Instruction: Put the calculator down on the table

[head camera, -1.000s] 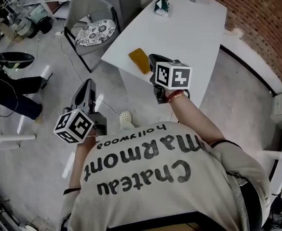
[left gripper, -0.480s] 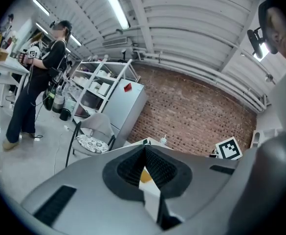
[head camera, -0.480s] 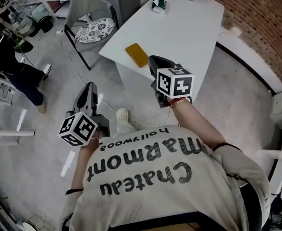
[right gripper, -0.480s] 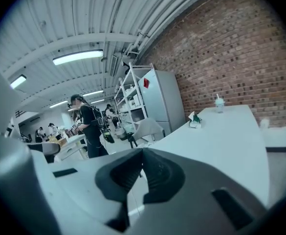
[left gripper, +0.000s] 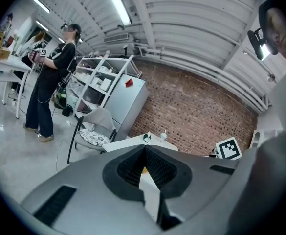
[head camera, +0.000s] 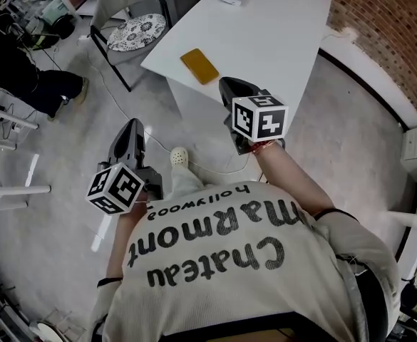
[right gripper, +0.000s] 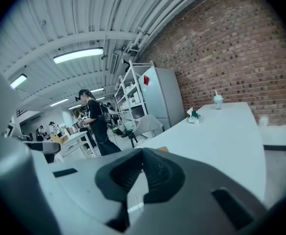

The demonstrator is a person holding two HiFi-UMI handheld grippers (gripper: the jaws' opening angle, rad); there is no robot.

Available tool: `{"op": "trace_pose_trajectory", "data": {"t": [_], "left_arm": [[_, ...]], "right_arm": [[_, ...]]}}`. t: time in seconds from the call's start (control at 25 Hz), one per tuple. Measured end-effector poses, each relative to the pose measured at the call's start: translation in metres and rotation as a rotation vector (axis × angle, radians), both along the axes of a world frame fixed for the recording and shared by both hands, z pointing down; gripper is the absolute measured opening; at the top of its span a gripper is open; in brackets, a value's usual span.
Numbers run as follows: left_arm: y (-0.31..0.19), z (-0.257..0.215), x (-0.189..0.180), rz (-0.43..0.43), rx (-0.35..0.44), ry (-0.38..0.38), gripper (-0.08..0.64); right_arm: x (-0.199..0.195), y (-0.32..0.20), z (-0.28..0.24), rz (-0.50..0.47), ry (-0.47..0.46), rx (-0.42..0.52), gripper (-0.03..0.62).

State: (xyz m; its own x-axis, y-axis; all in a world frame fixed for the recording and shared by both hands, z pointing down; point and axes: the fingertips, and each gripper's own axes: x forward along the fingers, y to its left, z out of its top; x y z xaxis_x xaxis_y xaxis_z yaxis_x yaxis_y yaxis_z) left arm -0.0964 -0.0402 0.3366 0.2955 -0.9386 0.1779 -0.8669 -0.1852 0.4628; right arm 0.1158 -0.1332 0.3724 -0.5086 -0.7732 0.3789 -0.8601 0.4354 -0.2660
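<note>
one lidded cup (right gripper: 217, 101) at far end of table (right gripper: 231, 131), contents unseen | calculator (head camera: 199, 65) flat on table — 11 o'clock from right gripper (head camera: 227, 85) | both grippers' jaws pressed together, empty | left gripper (head camera: 132, 127) at 8 o'clock — over floor (head camera: 58, 219)

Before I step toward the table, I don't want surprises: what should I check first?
1. Left gripper: jaws together, nothing between. Ok.
2. Right gripper: jaws together, nothing between. Ok.
3. Flat yellow item lies on the white table, near its edge. Ok.
4. That item is the calculator: cannot tell.
5. Floor cable runs by the shoe, a likely trip risk. Not ok.
</note>
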Motion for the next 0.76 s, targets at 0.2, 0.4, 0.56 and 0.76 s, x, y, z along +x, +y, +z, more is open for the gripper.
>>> {"op": "trace_pose_trajectory", "data": {"t": [0.2,0.4,0.56,0.76], "left_arm": [[0.0001,0.0007,0.0021,0.005,-0.006,-0.002,0.000],[0.0007,0.0018,0.0024,0.004,-0.004,0.001,0.000],[0.0030,0.0006,0.0017,0.018,-0.003,0.002,0.000],[-0.0001,-0.0046,-0.0056,0.009,0.018,0.001,0.000]], "right_arm": [[0.0032,0.0012,0.0010,0.006,0.001,0.001,0.002],[0.0037,0.0026,0.0016,0.005,0.006,0.008,0.002],[0.0037,0.0054,0.0016,0.007,0.024,0.015,0.003],[0.0010,0.0034,0.0016,0.010,0.020,0.014,0.002]]}}
